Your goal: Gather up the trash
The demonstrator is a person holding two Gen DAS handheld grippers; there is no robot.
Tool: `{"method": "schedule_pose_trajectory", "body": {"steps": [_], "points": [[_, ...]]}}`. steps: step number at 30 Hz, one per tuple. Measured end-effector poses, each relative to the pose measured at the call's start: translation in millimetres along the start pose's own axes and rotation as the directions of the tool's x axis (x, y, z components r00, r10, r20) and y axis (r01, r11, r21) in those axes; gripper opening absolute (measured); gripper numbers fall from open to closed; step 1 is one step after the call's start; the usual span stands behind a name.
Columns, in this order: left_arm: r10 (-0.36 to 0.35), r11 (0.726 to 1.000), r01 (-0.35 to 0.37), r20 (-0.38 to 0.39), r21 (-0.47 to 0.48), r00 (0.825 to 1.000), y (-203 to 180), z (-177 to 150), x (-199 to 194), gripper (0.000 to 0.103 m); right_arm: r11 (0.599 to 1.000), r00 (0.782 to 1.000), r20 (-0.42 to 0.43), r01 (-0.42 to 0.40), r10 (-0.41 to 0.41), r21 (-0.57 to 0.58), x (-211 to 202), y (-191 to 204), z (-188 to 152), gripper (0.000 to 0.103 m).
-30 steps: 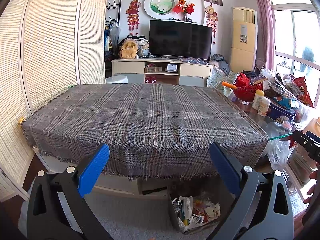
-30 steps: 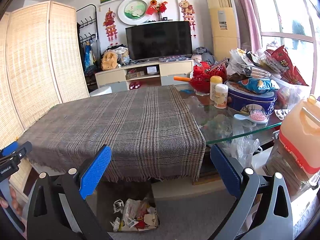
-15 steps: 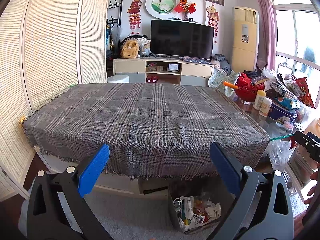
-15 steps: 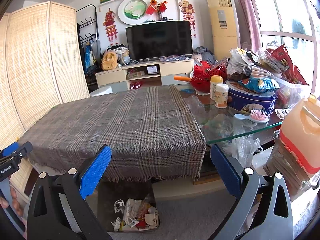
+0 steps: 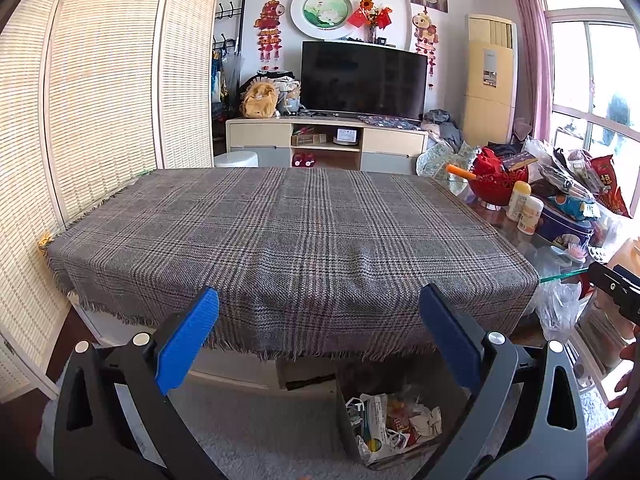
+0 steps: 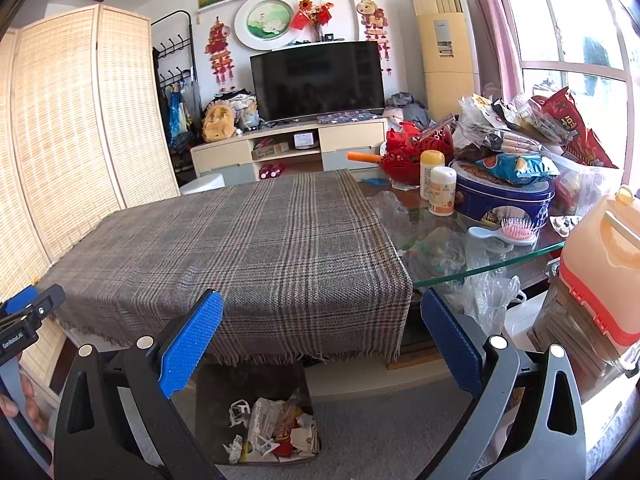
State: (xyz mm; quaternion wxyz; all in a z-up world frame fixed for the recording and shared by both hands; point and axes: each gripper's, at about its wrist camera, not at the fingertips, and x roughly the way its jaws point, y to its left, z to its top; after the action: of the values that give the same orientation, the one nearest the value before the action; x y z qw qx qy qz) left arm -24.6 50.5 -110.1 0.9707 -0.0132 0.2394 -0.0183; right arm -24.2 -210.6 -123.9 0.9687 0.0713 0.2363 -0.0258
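A dark trash bin [image 5: 394, 428] [image 6: 260, 420] holding crumpled paper and wrappers stands on the floor under the front edge of the table. My left gripper [image 5: 318, 334] hangs open above and before it, nothing between its blue pads. My right gripper [image 6: 322, 338] is open too, empty, with the bin below its left finger. The plaid tablecloth [image 5: 288, 236] [image 6: 240, 248] lies bare. In the right wrist view the left gripper's tip [image 6: 28, 312] shows at the far left edge; in the left wrist view the right gripper's tip [image 5: 616, 286] shows at the far right.
The glass table end [image 6: 480, 256] carries a blue biscuit tin [image 6: 504, 196], two bottles [image 6: 438, 188], a pink hairbrush [image 6: 508, 234], a red basket [image 6: 404, 152] and snack bags [image 6: 540, 128]. An orange jug [image 6: 604, 260] stands at right. Clear plastic bags [image 6: 484, 292] hang off the glass edge. Folding screens [image 5: 80, 100] line the left side.
Both views have shifted only slightly; the left wrist view sits a little lower and nearer the table edge. Both grippers stay open and empty.
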Motion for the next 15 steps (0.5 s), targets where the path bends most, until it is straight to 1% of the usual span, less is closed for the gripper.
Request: {"method": "schedule_pose_trajectory", "body": {"steps": [4,7,10,14,15], "points": [[0.006,1.0,-0.006,0.006,0.014,1.0,-1.6,2.9,-1.4,0.095,1.0,1.0,0.004,0.001,-0.001,-0.001,-1.3,0.1,0.3,0.1],[0.009,1.0,-0.009,0.029,0.028,1.0,-4.2,6.0,-4.8,0.095,1.0,1.0,0.002,0.004,-0.004,-0.002,-1.0,0.5,0.3,0.1],[0.029,0.999,-0.031,0.047,0.034,0.998,-6.6,8.8,-6.7,0.095,1.0,1.0,-0.006,0.0,0.0,0.003,0.3,0.6,-0.3,0.1],[0.001,1.0,-0.001,0.014,0.0,1.0,-3.6,8.3,-2.4,0.095,1.0,1.0,-0.004,0.004,-0.004,0.002,0.2,1.0,-0.2,0.1],[0.003,1.0,-0.003,0.008,-0.001,1.0,-3.6,8.1,-1.1,0.095,1.0,1.0,-0.004,0.004,-0.004,0.003,0.3,0.8,-0.1,0.1]]}}
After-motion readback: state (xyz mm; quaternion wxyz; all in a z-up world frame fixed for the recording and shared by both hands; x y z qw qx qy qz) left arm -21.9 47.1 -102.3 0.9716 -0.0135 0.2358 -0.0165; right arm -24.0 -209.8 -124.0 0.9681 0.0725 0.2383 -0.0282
